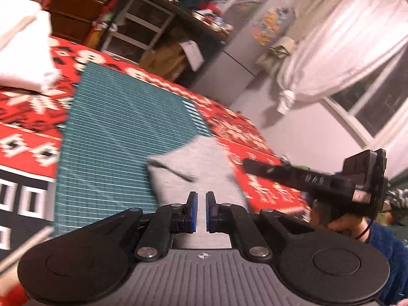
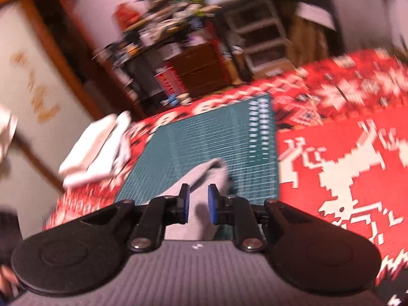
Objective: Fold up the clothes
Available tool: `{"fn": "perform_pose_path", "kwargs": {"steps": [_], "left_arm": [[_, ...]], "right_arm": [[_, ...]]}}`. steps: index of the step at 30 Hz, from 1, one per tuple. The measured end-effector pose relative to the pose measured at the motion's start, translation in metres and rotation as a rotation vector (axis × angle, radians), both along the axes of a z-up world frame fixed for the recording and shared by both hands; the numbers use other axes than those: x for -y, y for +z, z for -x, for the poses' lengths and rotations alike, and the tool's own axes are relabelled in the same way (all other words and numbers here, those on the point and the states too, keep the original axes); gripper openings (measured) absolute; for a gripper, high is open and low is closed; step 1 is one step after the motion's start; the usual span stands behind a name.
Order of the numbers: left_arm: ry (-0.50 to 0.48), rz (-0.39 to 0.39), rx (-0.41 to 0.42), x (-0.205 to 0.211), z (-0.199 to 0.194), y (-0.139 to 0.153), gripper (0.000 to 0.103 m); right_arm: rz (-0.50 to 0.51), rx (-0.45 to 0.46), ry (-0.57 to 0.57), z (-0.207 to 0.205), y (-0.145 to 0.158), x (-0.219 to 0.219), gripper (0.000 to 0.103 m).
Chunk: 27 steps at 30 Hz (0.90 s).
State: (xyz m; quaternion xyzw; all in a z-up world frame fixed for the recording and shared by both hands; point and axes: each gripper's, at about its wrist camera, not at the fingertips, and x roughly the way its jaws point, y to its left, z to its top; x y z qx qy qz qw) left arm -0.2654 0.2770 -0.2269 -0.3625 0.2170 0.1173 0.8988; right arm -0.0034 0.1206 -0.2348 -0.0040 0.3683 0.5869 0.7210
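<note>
A grey garment [image 1: 188,163] lies on a green cutting mat [image 1: 114,140], with its far end folded over. My left gripper [image 1: 201,209] is down on its near part, jaws closed to a thin slit with grey fabric in it. In the right wrist view the same grey garment [image 2: 204,176] runs forward from my right gripper [image 2: 198,201]. Its blue pads [image 2: 185,201] stand apart and the cloth lies loose between them. The right gripper [image 1: 248,164] also shows at the left view's right side, held by a hand [image 1: 341,227].
The green cutting mat [image 2: 204,132] rests on a red patterned blanket [image 2: 331,153]. A stack of folded white clothes [image 1: 23,51] [image 2: 94,150] sits at the mat's far left. Cluttered shelves [image 2: 178,51] and a curtained window [image 1: 344,51] stand beyond.
</note>
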Motion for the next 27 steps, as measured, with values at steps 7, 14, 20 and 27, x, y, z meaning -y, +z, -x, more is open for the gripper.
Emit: {"fn": "perform_pose_path", "kwargs": {"steps": [7, 14, 20, 27], "left_arm": [[-0.105, -0.072, -0.080, 0.040, -0.021, -0.005, 0.004], [-0.095, -0.046, -0.065, 0.052, -0.010, -0.003, 0.004], [-0.086, -0.015, -0.084, 0.053, -0.003, -0.008, 0.004], [-0.090, 0.040, -0.091, 0.056, -0.008, -0.016, 0.003]], "right_arm": [[0.077, 0.068, 0.103, 0.042, -0.019, -0.001, 0.015], [0.075, 0.072, 0.057, 0.038, -0.025, 0.012, 0.014], [0.030, 0.044, 0.165, 0.064, -0.008, 0.042, 0.013], [0.118, 0.106, 0.192, 0.082, -0.028, 0.050, 0.011]]}}
